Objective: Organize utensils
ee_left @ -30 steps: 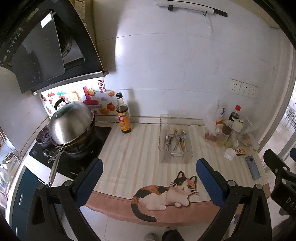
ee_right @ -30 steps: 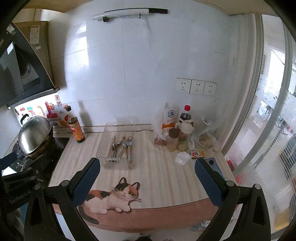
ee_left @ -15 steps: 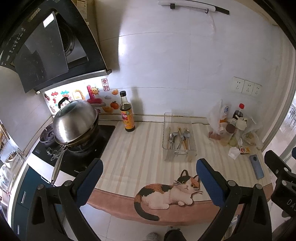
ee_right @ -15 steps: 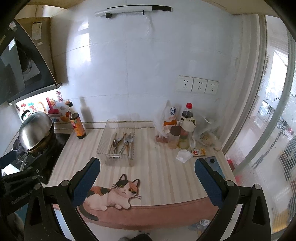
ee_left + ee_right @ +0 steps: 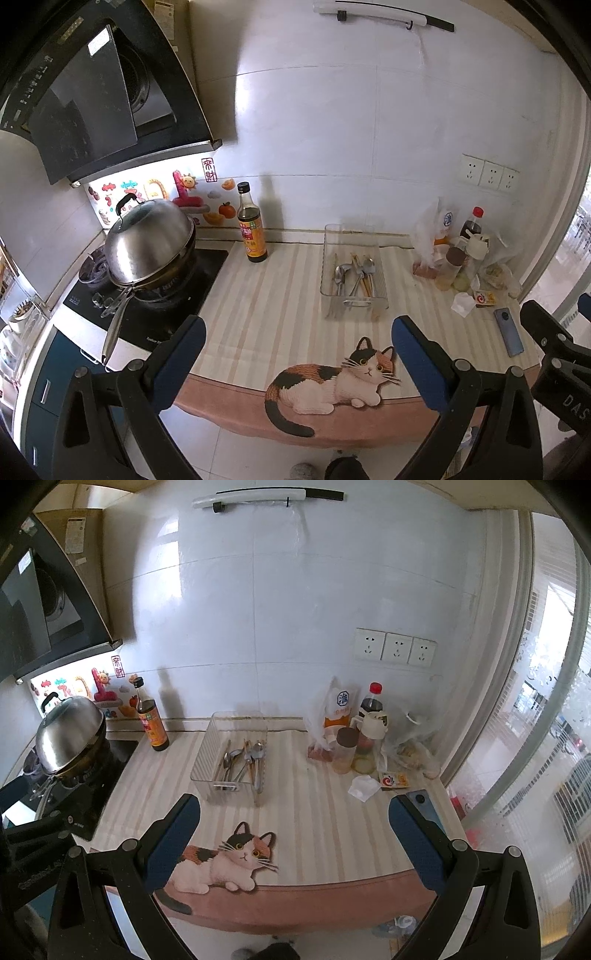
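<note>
Left gripper [image 5: 297, 356]: fingers wide apart, nothing between them, held off the front edge of the surface [image 5: 266, 302]. Right gripper [image 5: 291, 834]: same, fingers spread, nothing held.

Utensils [image 5: 354, 275] lie in a clear plastic tray [image 5: 352, 308] at mid-surface, toward the back wall. Tray is rectangular with ribbed walls, long axis running front to back. Metal spoons and what look like wooden chopsticks lie roughly along that axis, slightly fanned, spoon bowls toward the wall end. In the right wrist view the utensils [image 5: 242, 760] sit in the tray [image 5: 207, 753] with 1 metal piece lying along the tray's right wall; cannot tell if it is inside or outside. Exact count not readable: pieces overlap.

Surface is covered by a cream striped mat with a calico cat print [image 5: 332, 384] at the front edge; the cat's tail hangs over the pink border.

Dark sauce bottle [image 5: 252, 225] stands upright left of the tray, near the wall. Steel domed wok lid [image 5: 147, 240] sits on the pan on the black hob, its long handle pointing toward the front.

Right of the tray: cluster of bottles and plastic bags [image 5: 354, 731], contents hard to make out. Blue phone [image 5: 509, 336] lies flat near the right front corner; in the right wrist view it is partly hidden behind the right finger.
</note>
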A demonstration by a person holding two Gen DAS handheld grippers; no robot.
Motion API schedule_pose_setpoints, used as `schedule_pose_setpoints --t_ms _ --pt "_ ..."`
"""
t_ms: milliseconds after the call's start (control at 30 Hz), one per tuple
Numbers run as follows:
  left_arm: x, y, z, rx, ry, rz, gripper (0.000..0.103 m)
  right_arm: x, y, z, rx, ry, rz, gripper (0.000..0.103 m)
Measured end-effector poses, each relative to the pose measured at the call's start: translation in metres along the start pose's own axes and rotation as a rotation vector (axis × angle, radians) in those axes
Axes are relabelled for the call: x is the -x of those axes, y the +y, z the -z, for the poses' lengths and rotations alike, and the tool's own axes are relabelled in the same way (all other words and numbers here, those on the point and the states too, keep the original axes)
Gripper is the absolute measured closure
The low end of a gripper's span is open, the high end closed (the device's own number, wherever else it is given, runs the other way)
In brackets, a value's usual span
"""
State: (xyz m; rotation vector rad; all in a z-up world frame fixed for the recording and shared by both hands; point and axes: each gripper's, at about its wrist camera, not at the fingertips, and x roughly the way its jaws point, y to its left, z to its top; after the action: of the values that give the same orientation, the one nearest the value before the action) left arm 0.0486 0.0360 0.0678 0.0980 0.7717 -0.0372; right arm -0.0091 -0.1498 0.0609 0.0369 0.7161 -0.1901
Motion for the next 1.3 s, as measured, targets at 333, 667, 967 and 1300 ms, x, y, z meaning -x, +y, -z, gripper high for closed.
schedule_pose_setpoints --t_ms 333,667,967,1300 --pt "0.005 0.005 0.002 0.006 0.006 -0.019 0.0 0.0 -0.002 0.003 0.008 0.009 -0.007 0.0" --pt "0.008 0.007 0.004 0.001 -0.005 -0.019 0.0 0.003 -0.002 0.005 0.022 0.009 -0.023 0.0" --pt "0.01 0.009 0.005 0.002 -0.006 -0.009 0.0 0.005 -0.002 0.006 0.03 0.009 -0.02 0.0" --pt "0.013 0.009 0.009 -0.001 -0.009 0.002 0.0 0.007 -0.001 0.008 0.033 0.009 -0.023 0.0"
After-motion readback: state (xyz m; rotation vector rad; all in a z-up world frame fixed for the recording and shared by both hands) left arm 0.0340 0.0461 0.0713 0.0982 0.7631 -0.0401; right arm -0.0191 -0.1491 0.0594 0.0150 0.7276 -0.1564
